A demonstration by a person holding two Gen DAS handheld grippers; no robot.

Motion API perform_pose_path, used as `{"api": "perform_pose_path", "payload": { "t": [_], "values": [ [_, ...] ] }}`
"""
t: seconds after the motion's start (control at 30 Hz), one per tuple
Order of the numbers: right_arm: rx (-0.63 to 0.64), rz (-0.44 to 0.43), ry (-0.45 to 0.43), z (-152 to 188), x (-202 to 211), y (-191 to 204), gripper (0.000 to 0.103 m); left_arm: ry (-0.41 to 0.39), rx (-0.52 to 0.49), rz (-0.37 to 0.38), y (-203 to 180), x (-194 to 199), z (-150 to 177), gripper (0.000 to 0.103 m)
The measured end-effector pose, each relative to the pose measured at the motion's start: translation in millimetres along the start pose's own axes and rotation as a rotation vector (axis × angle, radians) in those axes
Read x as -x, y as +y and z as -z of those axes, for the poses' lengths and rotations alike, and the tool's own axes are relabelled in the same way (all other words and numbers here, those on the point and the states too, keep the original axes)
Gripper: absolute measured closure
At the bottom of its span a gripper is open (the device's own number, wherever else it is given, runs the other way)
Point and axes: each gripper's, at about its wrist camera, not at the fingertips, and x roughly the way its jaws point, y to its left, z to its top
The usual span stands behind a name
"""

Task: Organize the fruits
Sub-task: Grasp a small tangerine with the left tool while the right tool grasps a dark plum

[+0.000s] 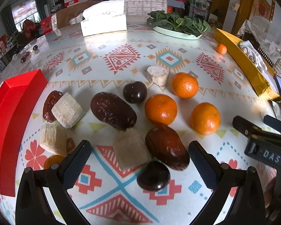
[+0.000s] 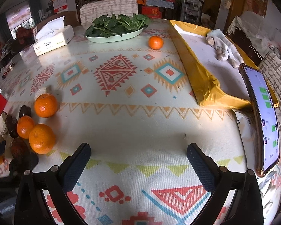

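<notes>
Basically a mixed fruit pile on the patterned oilcloth table [image 1: 121, 43], dead ahead of the left gripper [image 1: 140, 159]. Glossy dark round plum [image 1: 153, 175] and pale fibrous cut sugarcane chunk [image 1: 130, 150] sitting right between the spread fingers, dark red oblong jujube [image 1: 166, 147] touching both, long axis running from near right to far left. Three bright orange mandarins [image 1: 160, 109] just beyond, more cane chunks and dates toward the red box [image 1: 13, 123] on the left. Left jaws wide apart, nothing held. Right gripper [image 2: 138, 161] also apart and empty, over bare cloth, pile well off to its left, lone small mandarin [image 2: 155, 42] far ahead by the gold tray [image 2: 200, 75]. Left hand clearly nearer; probably a short push forward onto the plum.
</notes>
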Motion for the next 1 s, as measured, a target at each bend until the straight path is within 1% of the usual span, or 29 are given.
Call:
{"api": "perform_pose_path", "payload": {
  "t": [0.07,0.1,0.13,0.17,0.2,0.27,0.33,0.43,0.47,0.5,0.53,0.57,0.6,0.63,0.67,0.7,0.73,0.77,0.8,0.87,0.9,0.93,0.97,1.0],
  "values": [
    [-0.008,0.007,-0.002,-0.9,-0.7,0.8,0.0,-0.007,0.018,0.047,5.9,7.1,4.6,0.0],
    [-0.011,0.01,-0.002,-0.7,0.8,1.0,0.0,-0.014,0.039,0.083,12.3,14.2,7.3,0.001],
    [-0.014,0.012,-0.003,-0.4,0.8,1.0,0.0,-0.031,0.055,0.106,18.7,22.6,8.8,0.003],
    [-0.014,0.013,-0.004,-0.7,0.6,1.1,0.0,-0.064,0.07,0.125,29.1,36.3,10.6,0.003],
    [-0.015,0.013,-0.004,-0.7,0.8,1.0,0.0,-0.095,0.078,0.129,37.6,47.3,11.5,0.003],
    [-0.016,0.016,-0.005,-0.4,1.1,0.9,0.0,-0.175,0.101,0.119,61.1,75.2,13.6,0.003],
    [-0.019,0.02,-0.004,-0.4,1.2,1.2,0.0,-0.254,0.143,0.093,94.5,104.0,17.5,0.003],
    [-0.021,0.032,-0.004,-1.3,2.1,0.1,0.001,-0.309,0.194,0.049,133.4,125.5,26.5,0.003],
    [-0.032,0.056,-0.015,0.3,5.7,-1.1,0.003,-0.32,0.208,0.033,144.1,129.2,30.8,0.003],
    [-0.046,0.05,-0.037,2.6,12.7,-2.0,0.01,-0.325,0.217,0.024,150.8,130.7,33.5,0.003],
    [-0.065,-0.021,-0.067,6.0,24.6,-2.4,0.012,-0.325,0.23,0.019,157.1,130.0,36.6,0.003],
    [-0.075,-0.071,-0.082,7.6,31.2,-1.3,0.012,-0.32,0.246,0.019,163.8,126.4,38.5,0.003],
    [-0.079,-0.134,-0.099,9.9,40.0,1.6,0.012,-0.302,0.265,0.029,169.2,119.0,39.7,0.003],
    [-0.066,-0.207,-0.11,12.3,48.3,8.1,0.012,-0.276,0.276,0.05,171.3,110.6,40.4,0.005],
    [-0.046,-0.26,-0.114,14.1,54.2,14.3,0.013,-0.257,0.28,0.073,172.0,104.7,42.5,0.018],
    [-0.022,-0.311,-0.116,16.3,59.1,22.6,0.015,-0.238,0.276,0.099,171.1,99.5,43.6,0.026],
    [0.008,-0.356,-0.114,18.4,63.0,32.3,0.017,-0.214,0.262,0.133,167.0,92.9,43.5,0.039],
    [0.032,-0.383,-0.109,19.2,64.4,39.9,0.018,-0.19,0.238,0.166,160.0,86.3,43.0,0.042],
    [0.054,-0.401,-0.103,19.5,65.2,47.6,0.019,-0.177,0.219,0.176,155.0,82.6,45.8,0.042],
    [0.084,-0.425,-0.089,18.1,63.0,58.9,0.027,-0.161,0.184,0.194,141.5,76.2,46.5,0.042],
    [0.092,-0.45,-0.075,16.9,60.6,63.7,0.035,-0.152,0.165,0.208,135.3,71.7,45.9,0.042],
    [0.098,-0.486,-0.055,16.0,56.5,68.2,0.04,-0.146,0.148,0.216,131.2,69.5,46.5,0.042],
    [0.103,-0.514,-0.038,15.3,52.3,73.0,0.04,-0.14,0.135,0.218,127.4,66.2,45.7,0.042],
    [0.108,-0.523,-0.031,13.8,50.0,75.7,0.04,-0.134,0.126,0.216,124.1,63.2,46.0,0.042]
  ]
}}
